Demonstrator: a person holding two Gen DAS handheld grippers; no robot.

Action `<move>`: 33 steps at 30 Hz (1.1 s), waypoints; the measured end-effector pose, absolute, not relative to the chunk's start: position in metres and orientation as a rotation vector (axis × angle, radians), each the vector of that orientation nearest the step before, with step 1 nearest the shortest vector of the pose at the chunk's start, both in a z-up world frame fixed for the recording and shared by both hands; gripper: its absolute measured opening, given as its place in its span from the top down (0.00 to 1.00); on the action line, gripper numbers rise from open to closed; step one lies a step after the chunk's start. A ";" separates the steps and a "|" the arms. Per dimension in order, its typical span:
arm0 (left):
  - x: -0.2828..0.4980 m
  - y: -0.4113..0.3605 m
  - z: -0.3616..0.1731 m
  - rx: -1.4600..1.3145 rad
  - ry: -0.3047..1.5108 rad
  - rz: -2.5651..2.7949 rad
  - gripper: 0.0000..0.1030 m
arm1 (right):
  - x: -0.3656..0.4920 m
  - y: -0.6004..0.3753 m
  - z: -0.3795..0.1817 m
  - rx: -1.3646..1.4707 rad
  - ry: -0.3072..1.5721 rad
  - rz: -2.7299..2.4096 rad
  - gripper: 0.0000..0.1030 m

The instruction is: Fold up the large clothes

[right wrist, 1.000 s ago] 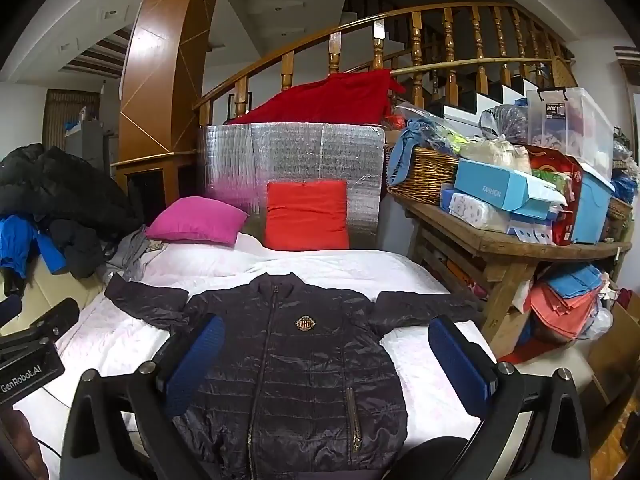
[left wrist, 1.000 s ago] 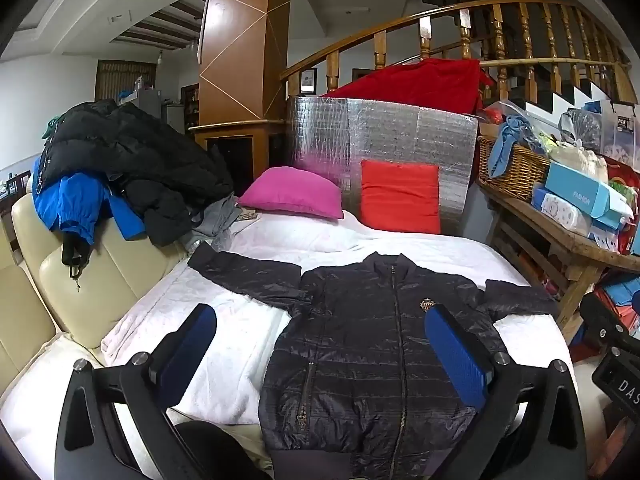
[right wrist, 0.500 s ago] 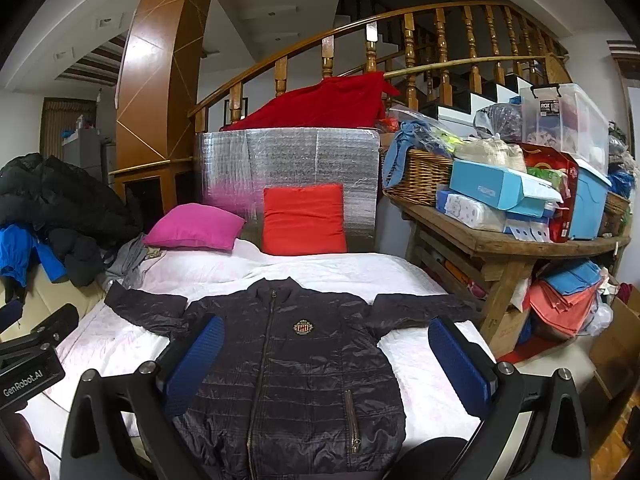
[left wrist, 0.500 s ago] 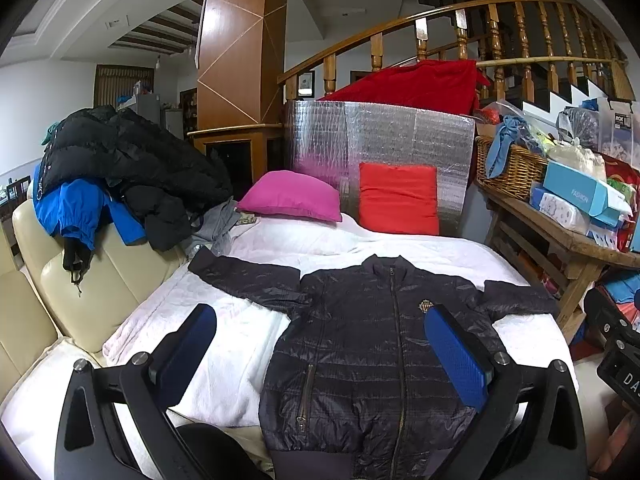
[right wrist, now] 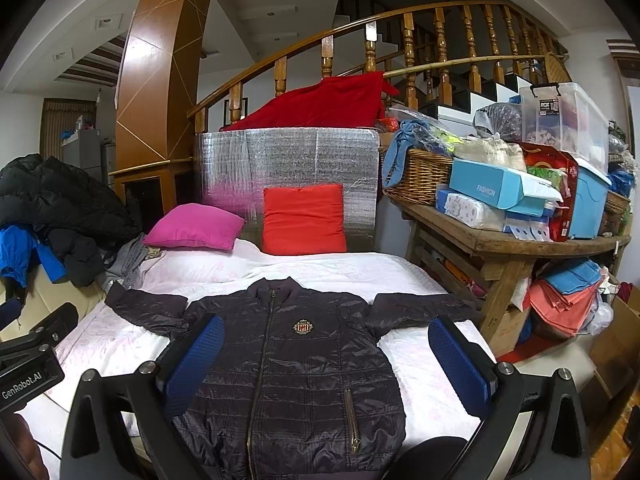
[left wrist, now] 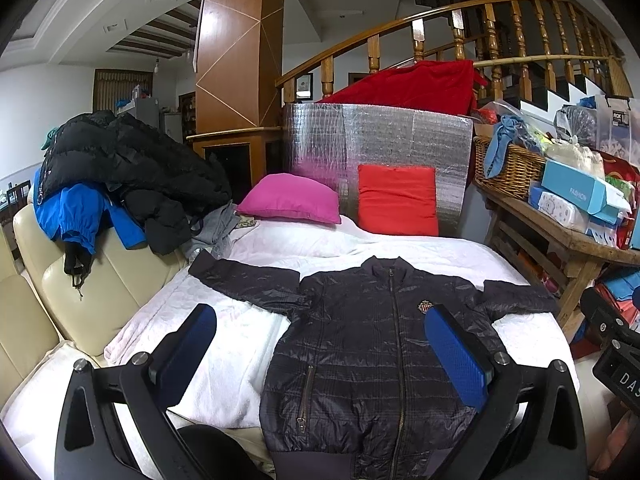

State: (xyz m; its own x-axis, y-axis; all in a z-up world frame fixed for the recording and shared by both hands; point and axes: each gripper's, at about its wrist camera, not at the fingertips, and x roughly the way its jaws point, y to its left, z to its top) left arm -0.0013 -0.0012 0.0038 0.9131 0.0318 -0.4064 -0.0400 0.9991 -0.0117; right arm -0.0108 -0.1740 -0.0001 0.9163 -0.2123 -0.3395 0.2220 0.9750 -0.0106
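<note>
Hovering over the near edge of the bed, both tongs wide apart and empty: left gripper has its blue pads spread, left pad over bare sheet, right pad over the jacket's chest; right gripper same, blue pads splayed either side of the jacket body, nothing between them, no contact with fabric that I can see. Dark quilted jacket lies flat, front up, zipped, on the white bedsheet, collar pointing away toward the cushions, hem at the near edge, both sleeves spread out sideways. Crest badge on the chest, two zip pockets lower down. From the right wrist view the jacket sits roughly centred on the bed, with sheet showing on both sides. At the far end: pink cushion and red cushion leaning on a silver foil panel, red cloth draped behind it under the wooden stair railing. On the left a cream sofa piled with a black puffer coat and a blue garment. On the right a wooden table loaded with a wicker basket, blue boxes and a clear storage bin. The other gripper's body shows at each frame edge.
</note>
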 end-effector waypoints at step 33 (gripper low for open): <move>-0.003 -0.011 0.006 0.007 0.424 0.010 0.00 | -0.011 -0.174 0.000 0.028 0.343 -0.222 0.00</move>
State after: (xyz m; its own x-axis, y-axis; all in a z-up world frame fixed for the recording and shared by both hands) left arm -0.0027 -0.0110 0.0064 0.9113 0.0107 -0.4116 -0.0080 0.9999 0.0083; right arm -0.0114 -0.1742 0.0001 0.9178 -0.2111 -0.3363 0.2206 0.9753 -0.0102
